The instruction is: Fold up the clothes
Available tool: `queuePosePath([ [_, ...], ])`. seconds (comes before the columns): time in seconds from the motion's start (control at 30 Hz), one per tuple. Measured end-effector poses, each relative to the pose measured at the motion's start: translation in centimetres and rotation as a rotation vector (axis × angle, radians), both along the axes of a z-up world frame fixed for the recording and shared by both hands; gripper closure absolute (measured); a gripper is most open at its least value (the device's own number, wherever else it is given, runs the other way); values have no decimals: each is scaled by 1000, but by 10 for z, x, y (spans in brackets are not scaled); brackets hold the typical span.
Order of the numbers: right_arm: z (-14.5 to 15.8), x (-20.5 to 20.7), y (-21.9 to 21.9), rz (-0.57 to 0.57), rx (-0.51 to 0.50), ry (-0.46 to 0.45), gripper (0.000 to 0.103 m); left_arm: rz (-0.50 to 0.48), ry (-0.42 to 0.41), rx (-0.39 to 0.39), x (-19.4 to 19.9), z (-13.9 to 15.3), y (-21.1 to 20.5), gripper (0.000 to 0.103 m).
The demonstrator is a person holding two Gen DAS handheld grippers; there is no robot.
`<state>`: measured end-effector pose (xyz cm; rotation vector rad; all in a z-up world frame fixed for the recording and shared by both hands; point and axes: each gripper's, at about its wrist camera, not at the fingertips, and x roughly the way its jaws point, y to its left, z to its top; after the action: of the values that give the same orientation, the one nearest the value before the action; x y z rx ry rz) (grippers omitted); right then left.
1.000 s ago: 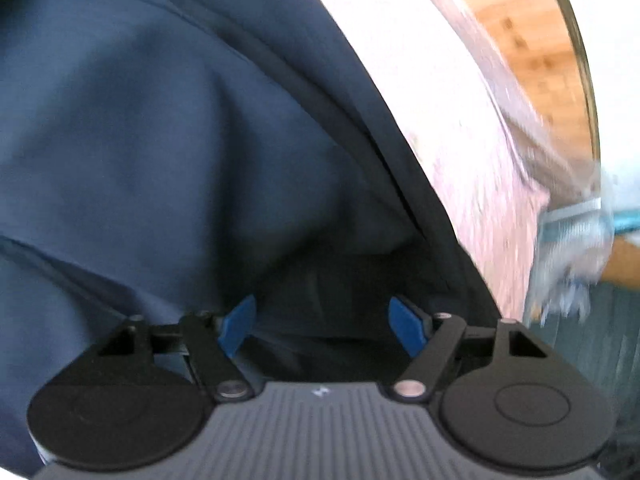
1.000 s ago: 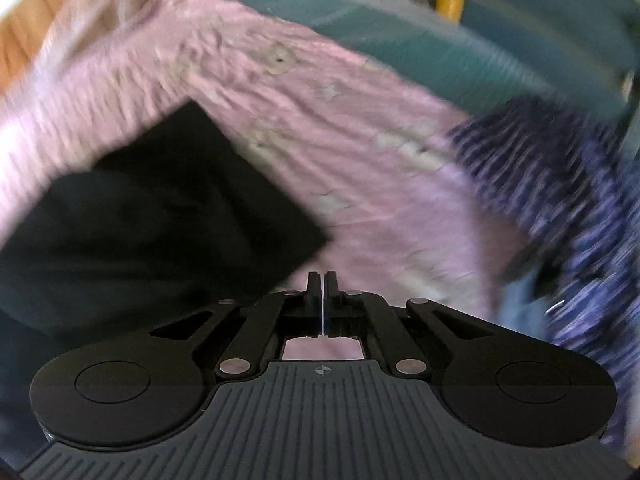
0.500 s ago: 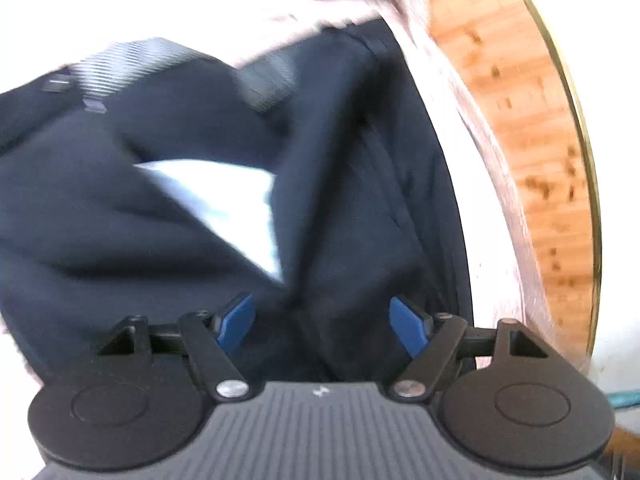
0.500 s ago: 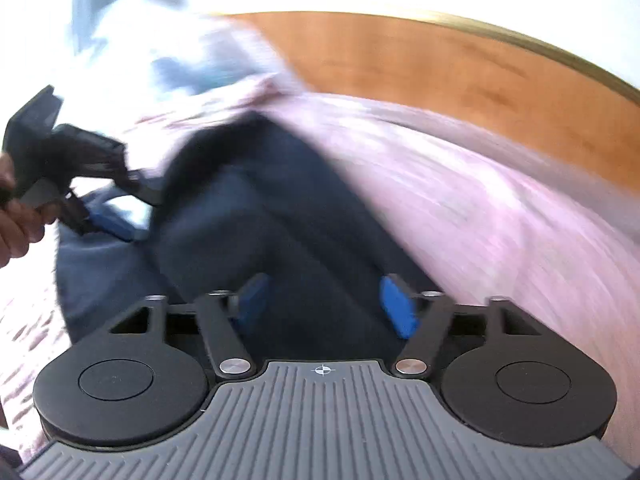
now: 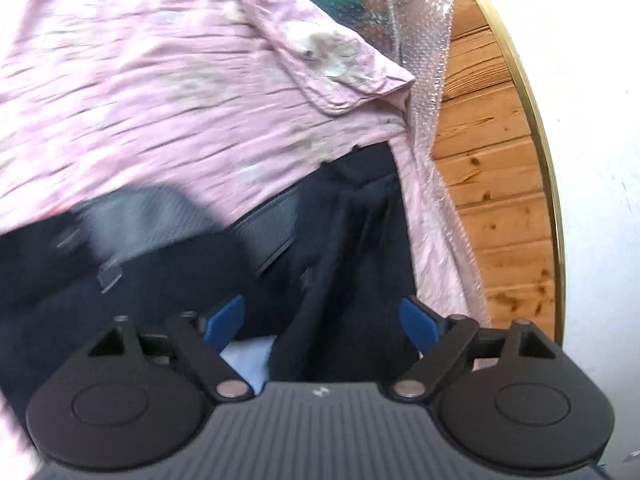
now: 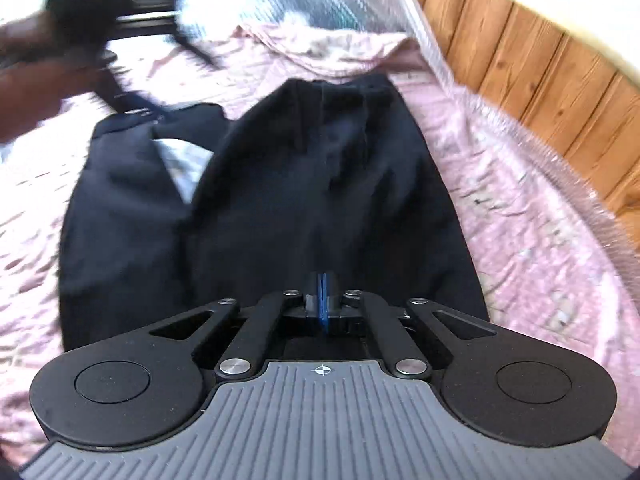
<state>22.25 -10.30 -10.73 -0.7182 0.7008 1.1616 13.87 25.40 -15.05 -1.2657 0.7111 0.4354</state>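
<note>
My right gripper (image 6: 323,300) has its jaws pressed together on the near edge of the dark navy garment (image 6: 312,184), where half a second ago they stood wide apart over it. That garment lies spread on the pink bedspread (image 6: 520,216), running away from me toward the far edge of the bed, with a pale lining patch (image 6: 184,168) showing in a fold on its left part. My left gripper (image 5: 322,318) hangs over the same navy cloth (image 5: 352,264) with its jaws spread and nothing between the blue pads (image 5: 224,316); they were just as wide a moment ago, though pink cover now fills the upper view instead of dark fabric. From the right wrist camera, the left gripper (image 6: 116,12) and the hand (image 6: 36,72) holding it appear blurred at the far left corner of the garment. Beyond the clothing a corner of the bedspread is turned back, then bubble wrap (image 5: 424,40) along the bed's edge, then the wooden wall panelling (image 5: 492,184).
</note>
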Motion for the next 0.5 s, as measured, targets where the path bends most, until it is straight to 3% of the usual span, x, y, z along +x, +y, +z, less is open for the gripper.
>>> queuePosePath([
  [0.1,-2,-6,-13,-32,-21,-49,103,-65,32,-11,47,-17,14,15],
  [0.13,-5,-5,-15,-47,-27,-54,103,-87,57,-24,62,-25,17,22],
  [0.17,-8,-2,-15,-65,-29,-52,103,-113,74,-28,75,-31,18,52],
  [0.2,-11,2,-15,-83,-31,-50,103,-140,56,20,80,-23,15,81],
  [0.23,-13,6,-15,-101,-29,-47,103,-167,25,89,83,-9,10,97],
  [0.27,-13,9,-16,-119,-20,-41,103,-193,-6,157,86,5,6,99],
  [0.33,-11,15,-19,-147,5,-22,103,-213,-204,411,53,66,-19,97],
  [0.37,-10,18,-21,-156,17,-13,103,-225,-250,552,32,88,-33,90],
  [0.4,-11,21,-23,-164,24,1,103,-210,-205,570,20,84,-34,84],
  [0.43,-15,24,-23,-172,23,19,103,-184,-135,539,10,72,-28,60],
  [0.47,-21,27,-23,-180,19,38,103,-157,-66,507,0,60,-23,44],
  [0.5,-26,29,-23,-186,12,58,103,-110,-38,442,-11,48,-15,44],
])
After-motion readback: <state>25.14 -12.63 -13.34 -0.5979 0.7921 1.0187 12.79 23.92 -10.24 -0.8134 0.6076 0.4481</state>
